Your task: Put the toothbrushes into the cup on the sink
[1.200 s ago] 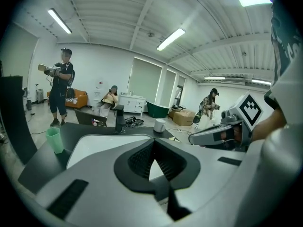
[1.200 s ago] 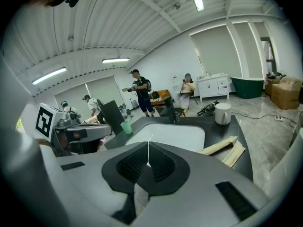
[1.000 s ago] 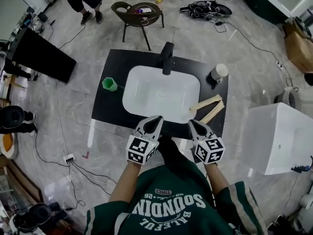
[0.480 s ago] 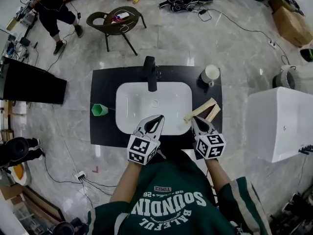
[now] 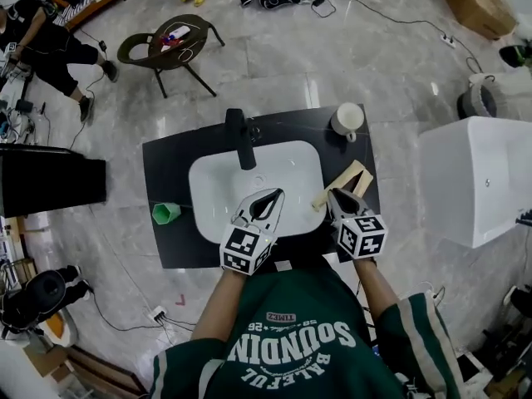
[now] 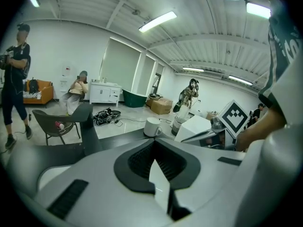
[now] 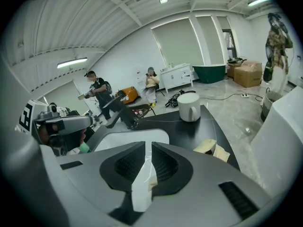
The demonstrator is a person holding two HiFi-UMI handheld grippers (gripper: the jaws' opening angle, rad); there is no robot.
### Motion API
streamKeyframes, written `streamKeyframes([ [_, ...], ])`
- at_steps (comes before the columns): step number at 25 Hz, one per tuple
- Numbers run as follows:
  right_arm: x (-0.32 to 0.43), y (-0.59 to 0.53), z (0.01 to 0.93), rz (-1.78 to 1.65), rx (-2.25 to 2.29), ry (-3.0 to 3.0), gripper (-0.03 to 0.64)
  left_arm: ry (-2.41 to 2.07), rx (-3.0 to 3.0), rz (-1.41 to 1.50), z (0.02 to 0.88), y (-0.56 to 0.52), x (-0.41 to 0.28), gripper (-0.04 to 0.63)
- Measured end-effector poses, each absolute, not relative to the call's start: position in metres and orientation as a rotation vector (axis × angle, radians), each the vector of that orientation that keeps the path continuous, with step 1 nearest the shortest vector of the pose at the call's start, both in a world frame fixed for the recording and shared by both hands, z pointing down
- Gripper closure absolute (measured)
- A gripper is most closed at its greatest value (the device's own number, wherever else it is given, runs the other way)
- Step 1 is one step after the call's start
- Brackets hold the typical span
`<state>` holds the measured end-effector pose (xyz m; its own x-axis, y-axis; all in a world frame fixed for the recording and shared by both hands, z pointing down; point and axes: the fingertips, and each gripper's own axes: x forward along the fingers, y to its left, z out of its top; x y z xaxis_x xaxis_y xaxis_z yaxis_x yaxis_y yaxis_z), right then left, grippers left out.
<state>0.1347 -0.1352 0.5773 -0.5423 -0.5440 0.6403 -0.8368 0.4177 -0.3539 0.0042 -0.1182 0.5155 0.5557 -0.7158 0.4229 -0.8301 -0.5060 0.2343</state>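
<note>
Two flat tan toothbrush packs [image 5: 342, 181] lie side by side on the black counter, right of the white sink [image 5: 212, 181]; the right gripper view shows them too [image 7: 211, 148]. A white mug [image 5: 347, 120] stands at the counter's far right corner, and a green cup [image 5: 165, 214] at its left. My left gripper [image 5: 272, 196] hangs over the basin's front, shut and empty. My right gripper [image 5: 336, 196] sits just short of the packs' near end. Its jaws have just been opening to a narrow slit, with nothing between them.
A black faucet [image 5: 241, 140] rises behind the basin. A large white box [image 5: 478, 177] stands on the floor to the right, a chair [image 5: 166, 44] and cables beyond the counter. People stand and sit at the far left.
Both grippers have moved forward from the counter's near edge, the left over the basin, the right up to the toothbrush packs. The right jaws have parted slightly.
</note>
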Motion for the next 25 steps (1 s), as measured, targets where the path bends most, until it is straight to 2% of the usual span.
streamKeyframes([
  [4, 0.141, -0.141, 0.582, 0.979, 1.257, -2.193, 0.520, -1.165, 2.411, 0.385, 0.520, -0.130, 0.008, 0.586],
  [9, 0.154, -0.151, 0.592, 1.023, 1.383, -2.112, 0.498, -1.080, 2.425, 0.382, 0.529, -0.142, 0.009, 0.586],
  [25, 0.216, -0.179, 0.636, 1.190, 1.634, -1.847, 0.483, -0.940, 2.449, 0.413, 0.541, -0.145, 0.019, 0.586],
])
